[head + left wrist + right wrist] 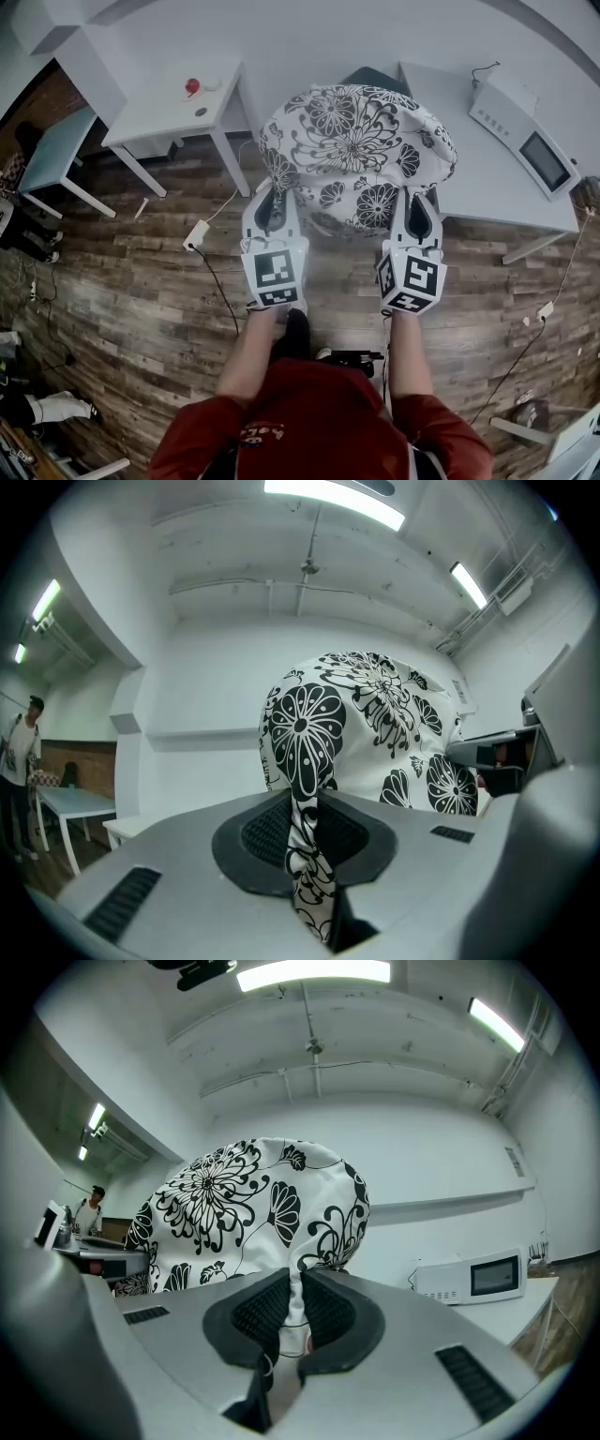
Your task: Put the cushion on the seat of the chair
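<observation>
A white cushion [352, 150] with a black flower print hangs in the air in front of me, held by its near edge. My left gripper [274, 208] is shut on the cushion's left corner, and the fabric [305, 846] runs pinched between its jaws. My right gripper [418, 214] is shut on the right corner, where the cloth [286, 1321] sits squeezed between the dark pads. Behind the cushion's top edge a dark teal chair part [375, 78] peeks out; most of that chair is hidden by the cushion.
A small white table [178, 103] with a red object [192, 87] stands at the back left, with a light blue chair [56, 150] beside it. A white desk [497, 178] carrying a microwave [523, 136] is at the right. Cables and a power strip [196, 234] lie on the wood floor.
</observation>
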